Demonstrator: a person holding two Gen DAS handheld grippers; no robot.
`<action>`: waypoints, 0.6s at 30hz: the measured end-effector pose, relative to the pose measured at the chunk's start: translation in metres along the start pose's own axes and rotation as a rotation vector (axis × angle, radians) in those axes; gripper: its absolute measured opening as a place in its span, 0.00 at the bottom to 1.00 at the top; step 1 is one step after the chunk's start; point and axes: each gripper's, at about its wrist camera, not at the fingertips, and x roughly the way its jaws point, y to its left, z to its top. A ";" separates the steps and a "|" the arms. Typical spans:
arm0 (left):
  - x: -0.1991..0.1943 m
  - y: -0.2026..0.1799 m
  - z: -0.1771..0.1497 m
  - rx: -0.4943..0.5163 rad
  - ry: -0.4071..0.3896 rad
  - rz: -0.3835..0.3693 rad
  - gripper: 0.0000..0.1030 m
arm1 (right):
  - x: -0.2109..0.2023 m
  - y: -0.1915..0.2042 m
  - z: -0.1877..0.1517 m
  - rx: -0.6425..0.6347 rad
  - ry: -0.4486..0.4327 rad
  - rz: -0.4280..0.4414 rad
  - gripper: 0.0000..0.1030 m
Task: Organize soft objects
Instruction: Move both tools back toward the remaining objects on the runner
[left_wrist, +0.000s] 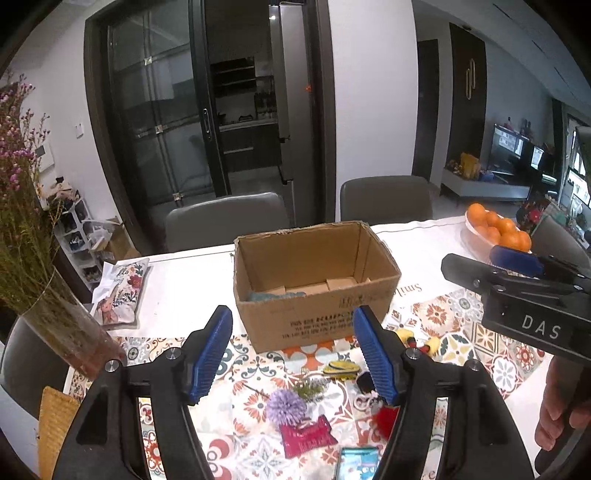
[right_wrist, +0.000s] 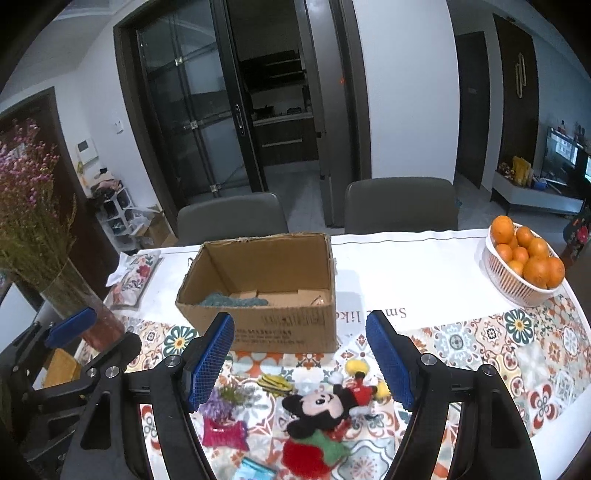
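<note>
While the left wrist camera looked across the patterned tablecloth (left_wrist: 458, 332), the left gripper (left_wrist: 295, 354) hung above the table with its blue pads spread wide and nothing between them. Beyond it stood the open cardboard box (left_wrist: 314, 314), with a bit of teal fabric (left_wrist: 275, 295) lying on its floor. Between the fingers, nearer the camera, lay a purple flower (left_wrist: 285, 406) above a pink knitted piece (left_wrist: 306, 435), and a yellow-and-black striped toy (left_wrist: 341, 368) lay closer to the box. The right gripper (left_wrist: 517, 262) reached in from the right edge, near the bowl of oranges (left_wrist: 495, 229) — only one blue pad showed there. From the right wrist camera, the right gripper (right_wrist: 301, 360) hovered with its jaws also wide apart and empty, directly over a Mickey Mouse plush (right_wrist: 325, 404) lying on the cloth just in front of the box (right_wrist: 266, 328). A red-and-green soft toy (right_wrist: 314, 456) touched the plush on the near side, and the white basket of oranges (right_wrist: 517, 288) sat well apart at the right.
</note>
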 end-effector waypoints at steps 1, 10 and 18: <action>-0.003 -0.001 -0.003 0.003 -0.003 0.000 0.66 | -0.004 0.000 -0.004 -0.003 -0.009 0.000 0.73; -0.021 -0.016 -0.033 0.030 0.004 -0.008 0.69 | -0.029 0.004 -0.036 -0.064 -0.073 0.001 0.80; -0.025 -0.024 -0.054 0.045 0.022 -0.014 0.69 | -0.035 0.006 -0.059 -0.108 -0.077 0.025 0.81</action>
